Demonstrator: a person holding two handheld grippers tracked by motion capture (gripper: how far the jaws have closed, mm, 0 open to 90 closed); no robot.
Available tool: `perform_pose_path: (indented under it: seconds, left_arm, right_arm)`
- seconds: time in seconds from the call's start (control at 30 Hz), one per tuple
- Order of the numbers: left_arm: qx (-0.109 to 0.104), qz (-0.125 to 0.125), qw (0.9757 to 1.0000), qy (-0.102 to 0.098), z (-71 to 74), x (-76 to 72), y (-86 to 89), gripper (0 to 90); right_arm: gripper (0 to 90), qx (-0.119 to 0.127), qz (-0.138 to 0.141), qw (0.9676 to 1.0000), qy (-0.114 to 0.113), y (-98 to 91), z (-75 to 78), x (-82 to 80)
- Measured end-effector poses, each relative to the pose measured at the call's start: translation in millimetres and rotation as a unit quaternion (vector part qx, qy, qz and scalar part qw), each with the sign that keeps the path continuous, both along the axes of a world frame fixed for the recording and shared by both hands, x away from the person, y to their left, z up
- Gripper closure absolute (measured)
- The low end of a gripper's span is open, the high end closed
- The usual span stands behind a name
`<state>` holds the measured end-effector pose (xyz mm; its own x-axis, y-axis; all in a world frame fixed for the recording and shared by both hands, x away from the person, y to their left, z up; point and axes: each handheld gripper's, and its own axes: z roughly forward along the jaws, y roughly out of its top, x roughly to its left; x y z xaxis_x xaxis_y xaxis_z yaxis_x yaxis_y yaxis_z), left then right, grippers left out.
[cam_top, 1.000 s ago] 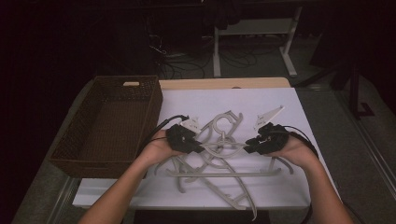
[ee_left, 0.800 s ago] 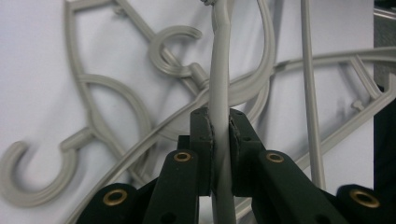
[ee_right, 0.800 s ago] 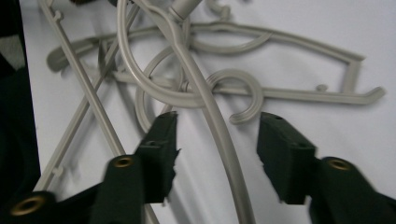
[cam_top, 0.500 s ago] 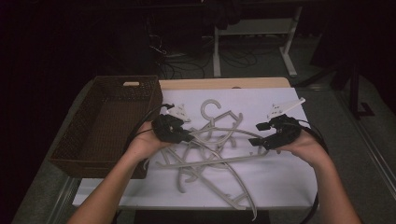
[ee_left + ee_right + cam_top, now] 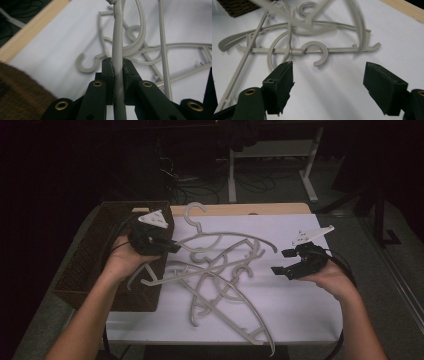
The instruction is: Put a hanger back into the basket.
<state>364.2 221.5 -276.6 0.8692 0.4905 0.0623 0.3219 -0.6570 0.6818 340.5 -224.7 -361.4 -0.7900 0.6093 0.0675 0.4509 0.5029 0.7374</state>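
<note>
1. Left gripper (image 5: pixel 150 239): jaws pinched tight on the arm of one grey hanger (image 5: pixel 117 55); the bar runs straight up between the pads in the left gripper view. Grip sits on the bar, not the hook, prob. so the hanger can be swung as a whole.
2. That hanger (image 5: pixel 220 240) is up off the pile, hook end (image 5: pixel 194 212) toward the far edge, near end just beside the basket (image 5: pixel 85 265). Looks like it's being hauled leftward for a drop in the basket – a guess from the pose.
3. Right gripper (image 5: pixel 295 265): jaws spread wide, nothing between them, hovering over bare sheet w/ a hook (image 5: pixel 318 53) lying just ahead. Prob. free to steady or take the next one.
4. Pile (image 5: pixel 220 295): rest of the hangers lie crossed & tangled mid-sheet, arms threaded through each other. Hence the lift w/ one gripper & the other on standby; a snag could drag neighbours along.
5. White sheet (image 5: pixel 310 310) covers the counter (image 5: pixel 240 209); basket sits at its left edge, close to the left hand (image 5: pixel 122 262), so short carry. Can't tell what's inside it.
</note>
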Motion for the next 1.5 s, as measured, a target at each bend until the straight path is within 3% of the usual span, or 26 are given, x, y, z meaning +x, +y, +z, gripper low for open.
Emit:
perform_pose_path:
  seconds: [0.17,0.37,0.63,0.87,0.97,1.3,1.5]
  left_arm:
    - [-0.01,0.027,0.9995,-0.012,14.2,2.6,24.8,82.4]
    - [-0.015,0.084,0.9958,-0.032,30.7,6.3,75.3,82.4]
    - [-0.02,0.161,0.9858,-0.043,30.9,5.9,145.1,82.4]
    - [-0.014,0.213,0.9759,-0.046,25.9,3.2,186.9,82.3]
    - [-0.007,0.237,0.9703,-0.048,21.8,5.6,202.9,82.3]
    - [0.019,0.286,0.9568,-0.052,9.6,12.8,226.2,82.3]
    - [0.047,0.295,0.9533,-0.047,-5.0,19.6,221.7,82.3]
  right_arm:
    - [20.5,0.003,-0.005,1.0,0.001,2.2,-8.9,0.6]
    - [17.6,0.012,-0.018,0.9997,0.006,4.8,-25.5,-1.9]
    - [13.6,0.012,-0.038,0.9992,0.01,5.4,-38.3,-6.1]
    - [13.2,0.002,-0.043,0.999,0.015,6.8,-45.0,-6.1]
    - [13.2,0.0,-0.041,0.999,0.015,7.5,-45.9,-5.7]
    - [13.2,-0.008,-0.043,0.9989,0.014,8.5,-47.2,-5.5]
    - [13.2,-0.007,-0.042,0.999,0.013,9.4,-47.4,-5.6]
